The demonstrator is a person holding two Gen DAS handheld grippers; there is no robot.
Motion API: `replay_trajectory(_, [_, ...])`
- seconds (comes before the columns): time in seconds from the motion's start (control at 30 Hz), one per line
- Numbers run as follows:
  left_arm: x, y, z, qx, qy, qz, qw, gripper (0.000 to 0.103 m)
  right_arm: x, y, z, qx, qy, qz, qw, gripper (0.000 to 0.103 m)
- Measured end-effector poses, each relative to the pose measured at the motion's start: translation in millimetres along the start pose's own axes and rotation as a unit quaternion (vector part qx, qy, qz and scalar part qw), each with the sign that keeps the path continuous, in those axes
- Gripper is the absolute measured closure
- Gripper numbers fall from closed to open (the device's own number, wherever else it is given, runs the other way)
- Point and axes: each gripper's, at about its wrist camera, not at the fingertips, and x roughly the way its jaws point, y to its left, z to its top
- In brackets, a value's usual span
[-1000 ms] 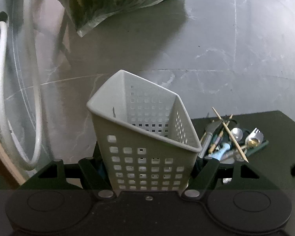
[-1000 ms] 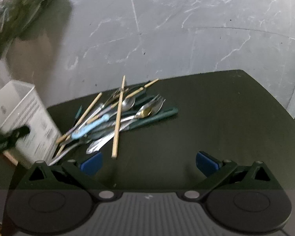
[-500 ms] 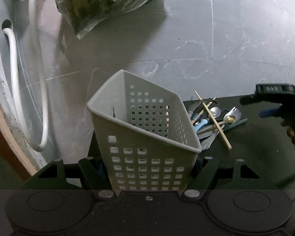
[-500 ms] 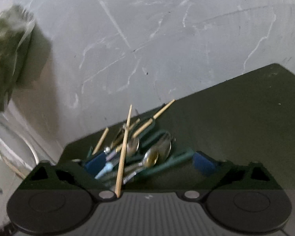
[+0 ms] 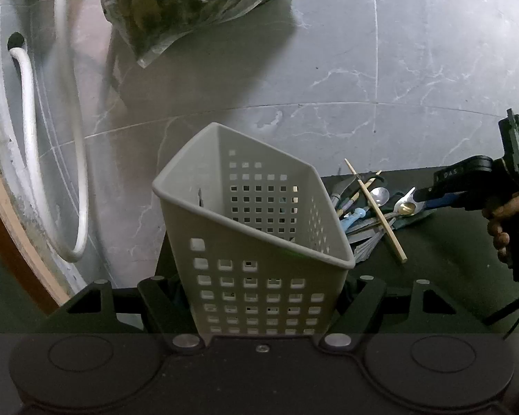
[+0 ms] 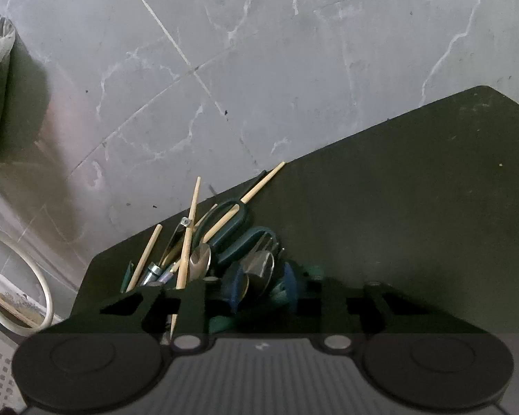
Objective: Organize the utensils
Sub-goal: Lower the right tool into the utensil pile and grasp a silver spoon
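Note:
My left gripper is shut on a grey perforated utensil basket, held tilted with its open top facing away, at the left end of a dark table. A pile of utensils lies just right of the basket: wooden chopsticks, spoons, a fork and green-handled scissors. My right gripper is down in the pile; its blue pads stand close together around a spoon or fork head. It also shows in the left wrist view.
A clear bag of greens lies on the grey marble floor beyond the table. White hoses run along the wall at the left. The table's right part is bare.
My right gripper has dropped into the utensil pile and its fingers have closed in from wide open. The left gripper with the basket has shifted so the pile sits closer beside it.

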Motion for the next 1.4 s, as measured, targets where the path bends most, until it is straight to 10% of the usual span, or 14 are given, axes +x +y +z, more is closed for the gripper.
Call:
replay_trajectory(0.4, [1.6, 3.6, 0.2, -0.002, 0.000, -0.007, 1.0000, 0.027, -7.9, 1.0, -2.0, 0.043, -0.011, 0.023, 0.999, 0.096])
replay_trajectory(1.27, [-1.9, 2.7, -1.0, 0.001, 0.004, -0.003, 1.0000, 0.027, -3.5, -24.4, -1.6, 0.134, 0.010, 0.055, 0.989, 0.085])
replay_trajectory(1.4, [-3.1, 1.2, -2.3, 0.000, 0.003, 0.001, 1.0000, 0.027, 0.5, -19.9, -2.0, 0.122, 0.015, 0.041, 0.992, 0.101])
